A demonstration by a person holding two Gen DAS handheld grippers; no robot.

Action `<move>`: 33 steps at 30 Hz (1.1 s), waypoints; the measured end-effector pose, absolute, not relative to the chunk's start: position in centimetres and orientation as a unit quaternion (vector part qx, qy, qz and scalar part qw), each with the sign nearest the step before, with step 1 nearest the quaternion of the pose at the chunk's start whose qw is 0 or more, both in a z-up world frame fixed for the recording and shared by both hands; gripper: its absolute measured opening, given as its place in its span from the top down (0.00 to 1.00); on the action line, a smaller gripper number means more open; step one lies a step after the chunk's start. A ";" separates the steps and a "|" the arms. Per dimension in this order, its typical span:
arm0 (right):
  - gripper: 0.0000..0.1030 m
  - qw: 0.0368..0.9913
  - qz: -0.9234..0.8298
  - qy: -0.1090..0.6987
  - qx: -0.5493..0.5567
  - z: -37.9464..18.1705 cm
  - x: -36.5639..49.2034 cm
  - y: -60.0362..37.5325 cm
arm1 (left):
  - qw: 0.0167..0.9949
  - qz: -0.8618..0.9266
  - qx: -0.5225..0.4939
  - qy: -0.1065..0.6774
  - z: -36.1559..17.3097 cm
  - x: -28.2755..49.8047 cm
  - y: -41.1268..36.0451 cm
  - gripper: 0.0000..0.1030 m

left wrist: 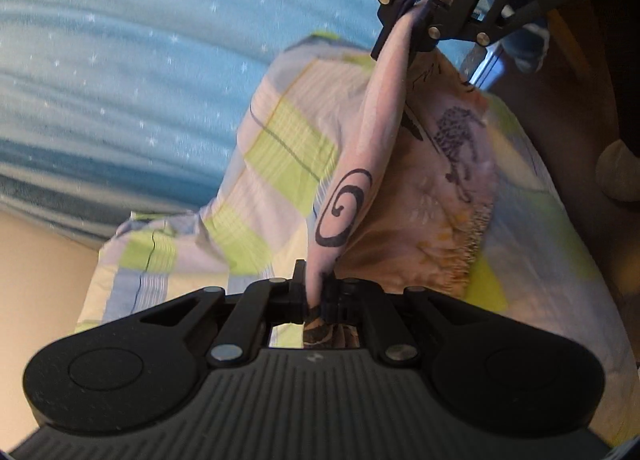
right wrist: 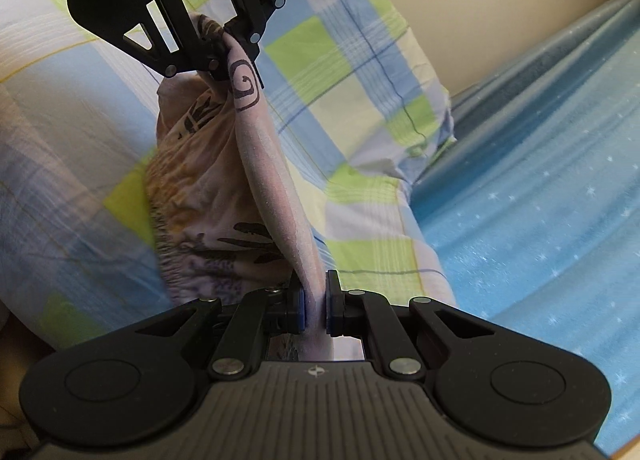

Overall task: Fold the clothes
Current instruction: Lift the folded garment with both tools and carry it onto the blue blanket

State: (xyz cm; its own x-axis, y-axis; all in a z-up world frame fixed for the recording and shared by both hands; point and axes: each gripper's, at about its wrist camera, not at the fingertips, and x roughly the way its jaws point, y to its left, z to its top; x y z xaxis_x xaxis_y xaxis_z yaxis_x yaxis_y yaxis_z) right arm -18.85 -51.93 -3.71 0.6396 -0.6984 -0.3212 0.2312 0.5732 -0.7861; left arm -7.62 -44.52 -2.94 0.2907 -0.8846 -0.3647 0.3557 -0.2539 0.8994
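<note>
Above the checked quilt on the bed, I have the garment lifted between both tools, and by my reading the fold has hardly begun. My left gripper is clamped on one end of a stretched hem or edge, with a wad of printed cloth bunched behind its pads. My right gripper is clenched on the other end of that same edge, a thin pinch of fabric running straight through its jaws. Each camera shows the opposite tool at the top of its view, so the two grips face each other along the taut strip.

I see no flat, squared layers anywhere; nothing looks folded yet. What seems done is the pickup and the tensioning of one edge. Left, as I judge it, are spreading the piece flat on the bed, doubling it over and smoothing it.

The garment is a soft, thin knit, pale pink to peach, printed with dark motifs: a bold spiral on the stretched strip, leaf or feather shapes, and a mottled animal-like figure. Below the taut edge the rest hangs in a loose, wrinkled pouch resting against the quilt, with a gathered, puckered band along one side. What kind of garment it is I cannot tell. Blue star-patterned sheet lies beside the quilt.
</note>
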 end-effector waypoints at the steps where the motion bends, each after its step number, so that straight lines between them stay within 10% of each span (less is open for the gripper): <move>1: 0.94 0.825 -0.288 0.319 -0.368 -3.4 -19.6 -52.0 | 0.561 -0.554 0.567 -0.237 -2.7 -8.4 -44.8 0.96; 33: 0.94 0.671 -0.554 0.421 -0.254 1.9 -51.7 -49.3 | 0.329 -0.756 0.410 -0.390 2.2 -40.5 -51.9 0.95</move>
